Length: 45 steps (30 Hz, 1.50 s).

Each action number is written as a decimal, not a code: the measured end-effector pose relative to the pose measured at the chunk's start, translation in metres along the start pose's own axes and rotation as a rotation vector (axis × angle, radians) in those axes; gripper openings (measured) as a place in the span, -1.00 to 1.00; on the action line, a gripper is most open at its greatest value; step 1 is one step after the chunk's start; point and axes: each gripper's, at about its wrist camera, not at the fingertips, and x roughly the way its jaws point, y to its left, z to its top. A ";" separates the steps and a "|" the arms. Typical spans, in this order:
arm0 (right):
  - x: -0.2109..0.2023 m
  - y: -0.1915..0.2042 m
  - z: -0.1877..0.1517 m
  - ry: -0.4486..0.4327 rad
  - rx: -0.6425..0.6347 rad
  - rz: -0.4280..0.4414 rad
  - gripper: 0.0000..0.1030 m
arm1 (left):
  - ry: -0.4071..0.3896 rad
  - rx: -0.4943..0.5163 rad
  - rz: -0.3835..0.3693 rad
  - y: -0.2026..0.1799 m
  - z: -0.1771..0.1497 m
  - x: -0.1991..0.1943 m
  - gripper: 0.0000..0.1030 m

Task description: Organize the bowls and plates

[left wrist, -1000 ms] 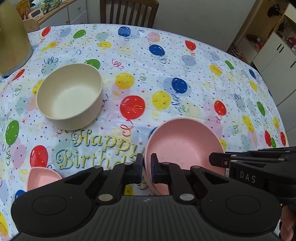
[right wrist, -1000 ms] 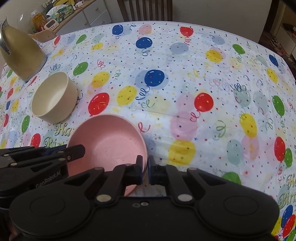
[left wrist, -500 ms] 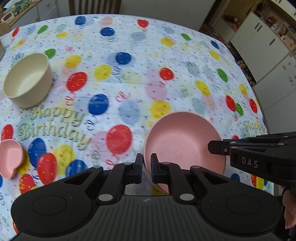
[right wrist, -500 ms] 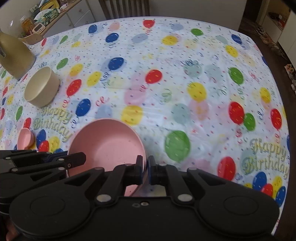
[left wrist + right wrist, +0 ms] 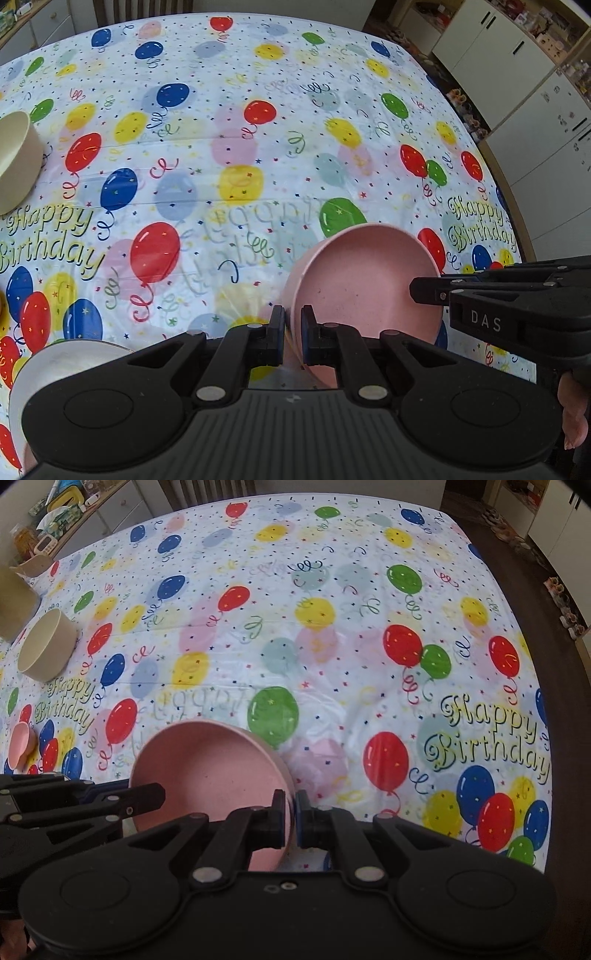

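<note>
A large pink bowl [image 5: 365, 288] [image 5: 207, 768] hangs tilted above the balloon tablecloth [image 5: 236, 147], carried by both grippers. My left gripper [image 5: 293, 325] is shut on its left rim. My right gripper [image 5: 290, 808] is shut on its right rim. Each gripper shows in the other's view, the right gripper [image 5: 424, 291] at the bowl's right edge and the left gripper [image 5: 147, 797] at its left edge. A cream bowl [image 5: 44, 646] [image 5: 14, 162] stands far left on the table. A small pink bowl [image 5: 20, 744] lies nearer, at the left edge.
A white dish [image 5: 66, 362] shows at the lower left, partly hidden behind my left gripper. A tan pitcher [image 5: 11, 602] stands beyond the cream bowl. The table's right edge [image 5: 546, 664] drops to dark floor, with white cabinets [image 5: 535, 92] beyond. A person's hand [image 5: 572, 413] holds the right gripper.
Both grippers have carried the pink bowl to the right across the table. The cream bowl has slid toward the left of both views, and the white dish has come into view.
</note>
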 end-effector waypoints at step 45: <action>-0.086 0.069 0.019 -0.163 -0.264 0.101 0.05 | -0.257 -0.131 0.031 0.050 -0.009 -0.111 -0.69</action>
